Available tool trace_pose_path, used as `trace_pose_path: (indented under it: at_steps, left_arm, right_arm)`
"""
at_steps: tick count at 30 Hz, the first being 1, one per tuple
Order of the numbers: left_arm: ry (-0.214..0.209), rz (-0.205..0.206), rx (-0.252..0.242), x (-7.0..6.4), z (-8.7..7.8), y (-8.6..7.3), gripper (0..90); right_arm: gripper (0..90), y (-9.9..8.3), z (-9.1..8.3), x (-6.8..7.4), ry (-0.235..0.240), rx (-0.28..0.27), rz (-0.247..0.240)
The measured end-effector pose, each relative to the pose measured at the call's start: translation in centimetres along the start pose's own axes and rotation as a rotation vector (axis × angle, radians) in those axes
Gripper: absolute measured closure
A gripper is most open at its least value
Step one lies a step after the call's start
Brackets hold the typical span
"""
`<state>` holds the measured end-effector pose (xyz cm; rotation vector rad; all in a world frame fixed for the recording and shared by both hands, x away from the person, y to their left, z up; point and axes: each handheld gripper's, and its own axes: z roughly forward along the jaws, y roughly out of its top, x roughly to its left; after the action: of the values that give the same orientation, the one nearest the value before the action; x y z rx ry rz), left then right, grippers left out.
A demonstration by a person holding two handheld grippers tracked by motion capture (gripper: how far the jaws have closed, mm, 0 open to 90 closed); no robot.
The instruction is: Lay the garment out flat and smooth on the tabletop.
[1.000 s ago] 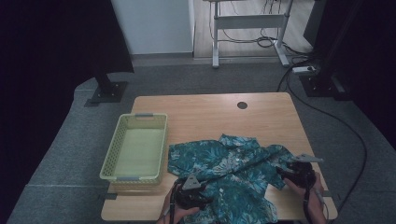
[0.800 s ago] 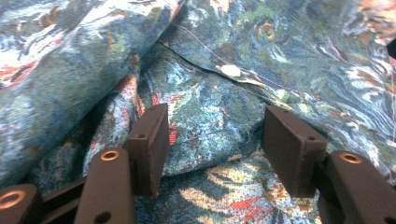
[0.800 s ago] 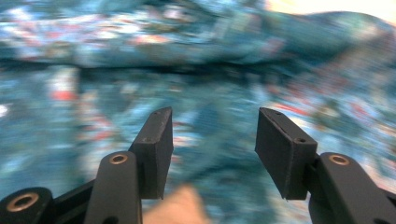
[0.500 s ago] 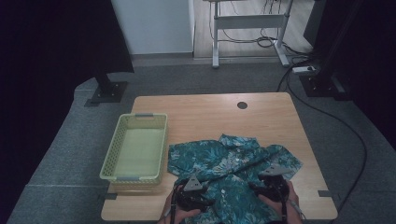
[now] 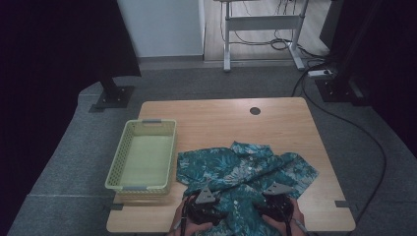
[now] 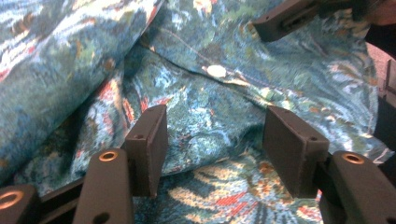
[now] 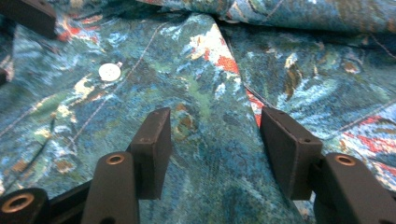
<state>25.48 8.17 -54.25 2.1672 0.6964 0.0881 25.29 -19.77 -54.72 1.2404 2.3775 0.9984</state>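
- The floral shirt (image 5: 246,169) lies crumpled on the wooden table (image 5: 221,120), just right of the yellow-green basket (image 5: 142,155), at the near edge.
- The left gripper (image 6: 212,140) hovers over the shirt's near left part, jaws spread wide, gripping nothing.
- The right gripper (image 7: 212,140) is over the shirt's near right part, jaws likewise apart over the cloth, a white button (image 7: 109,72) ahead.

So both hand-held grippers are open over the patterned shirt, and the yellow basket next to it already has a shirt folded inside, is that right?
Not quite. The yellow basket is empty in the high view; nothing lies inside it. The rest holds: the left hand-held gripper and the right hand-held gripper each have their jaws spread apart over the patterned shirt, which lies crumpled on the table beside the basket.
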Motion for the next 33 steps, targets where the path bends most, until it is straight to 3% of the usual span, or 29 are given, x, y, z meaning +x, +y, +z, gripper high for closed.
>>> trace_pose_path:
  at_steps: [7,13,20,24,29,33]
  left_arm:
    - [0.022,0.006,-0.086,-0.3,-1.3,1.2,40.8]
    - [0.083,-0.011,-0.159,1.1,-1.1,3.3,40.7]
    - [0.094,-0.049,-0.087,4.8,2.3,5.0,40.7]
    - [0.093,-0.070,-0.058,6.3,3.6,5.4,40.4]
    - [0.094,-0.131,-0.020,8.0,5.2,5.6,40.0]
    - [0.113,-0.146,-0.023,8.9,5.9,6.2,39.9]
  right_arm:
    - [44.2,-1.4,-1.0,-0.4,-0.037,-0.021,-0.036]
    - [44.2,-2.6,-2.0,-1.4,-0.039,-0.036,-0.034]
    - [44.3,-3.5,-2.7,-1.8,-0.051,-0.053,-0.015]
    - [44.2,-3.5,-2.7,-1.8,-0.051,-0.050,-0.016]
    - [44.2,-3.3,-2.6,-1.8,-0.057,-0.049,-0.017]
    - [44.2,-3.3,-2.5,-2.0,-0.060,-0.049,-0.017]
